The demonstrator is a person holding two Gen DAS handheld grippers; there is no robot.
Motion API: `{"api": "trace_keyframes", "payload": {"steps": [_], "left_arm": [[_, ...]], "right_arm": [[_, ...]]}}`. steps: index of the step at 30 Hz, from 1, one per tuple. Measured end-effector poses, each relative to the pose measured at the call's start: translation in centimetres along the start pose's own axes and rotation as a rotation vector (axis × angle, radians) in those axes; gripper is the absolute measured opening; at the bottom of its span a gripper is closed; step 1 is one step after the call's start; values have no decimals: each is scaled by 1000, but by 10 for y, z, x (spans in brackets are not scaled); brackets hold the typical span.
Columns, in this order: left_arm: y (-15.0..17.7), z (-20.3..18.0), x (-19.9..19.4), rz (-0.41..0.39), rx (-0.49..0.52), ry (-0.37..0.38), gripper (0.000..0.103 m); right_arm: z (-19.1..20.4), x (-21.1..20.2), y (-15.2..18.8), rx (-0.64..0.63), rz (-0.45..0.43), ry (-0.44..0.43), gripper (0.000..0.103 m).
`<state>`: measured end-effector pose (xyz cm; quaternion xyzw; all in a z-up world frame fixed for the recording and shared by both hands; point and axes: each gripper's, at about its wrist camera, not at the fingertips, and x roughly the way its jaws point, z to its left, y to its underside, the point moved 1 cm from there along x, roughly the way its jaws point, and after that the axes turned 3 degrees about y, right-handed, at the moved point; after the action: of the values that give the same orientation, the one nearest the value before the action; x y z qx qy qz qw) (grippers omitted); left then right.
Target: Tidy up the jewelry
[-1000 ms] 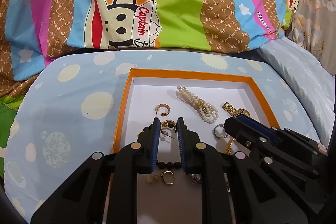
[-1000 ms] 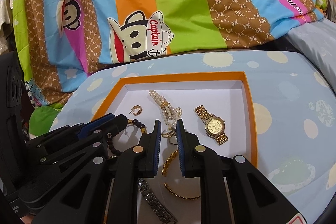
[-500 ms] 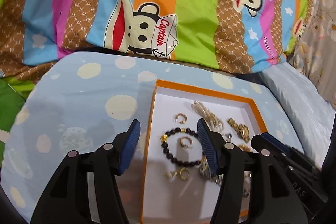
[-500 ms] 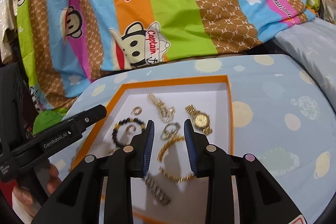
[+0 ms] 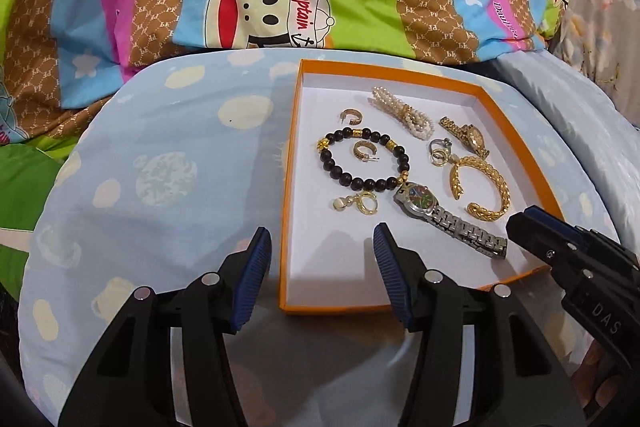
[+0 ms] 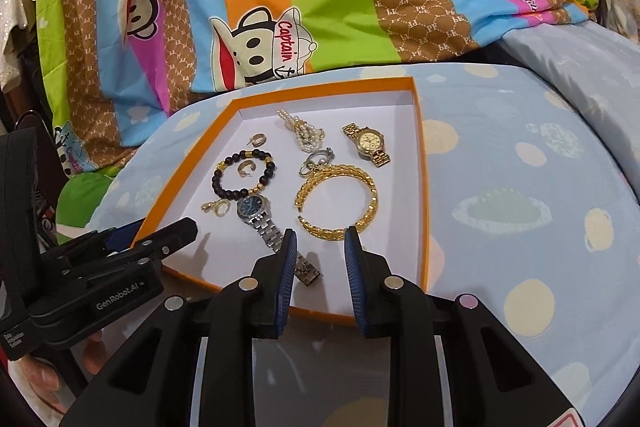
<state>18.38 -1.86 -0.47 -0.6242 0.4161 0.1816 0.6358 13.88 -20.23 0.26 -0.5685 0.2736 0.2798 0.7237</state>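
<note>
Left gripper (image 5: 320,247) spread wide, empty, at near-left corner of orange tray (image 5: 289,187). Inside tray: black bead bracelet (image 5: 362,161), silver watch (image 5: 440,217), gold bangle (image 5: 482,187). Right gripper (image 6: 320,247) parted, empty, near tray's front edge.

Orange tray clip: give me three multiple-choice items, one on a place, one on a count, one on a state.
1. The small hoop earring lies
A. inside the bead bracelet
B. on the gold watch
C. outside the tray

2. Watches in the tray:
A. one
B. two
C. four

3. The left tongs are
A. shut on the bangle
B. shut, empty
C. open, empty

Key: 1 A, the beads ring it; 2 B, the gold one and the silver watch; 3 C, wide gap with nothing between.
</note>
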Motion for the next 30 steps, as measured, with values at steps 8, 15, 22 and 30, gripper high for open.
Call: {"api": "trace_keyframes", "payload": {"steps": [8, 15, 22, 30], "left_arm": [[20, -4, -16, -1, -3, -6, 52], [29, -7, -25, -1, -14, -14, 52], [30, -10, -28, -17, -34, -30, 51], [26, -20, -33, -101, -23, -73, 66]], "right_arm": [[-2, -17, 17, 1, -4, 12, 20], [-1, -26, 25, 8, -6, 15, 20], [0, -31, 29, 37, -26, 17, 21], [4, -32, 28, 36, -55, 50, 27]]}}
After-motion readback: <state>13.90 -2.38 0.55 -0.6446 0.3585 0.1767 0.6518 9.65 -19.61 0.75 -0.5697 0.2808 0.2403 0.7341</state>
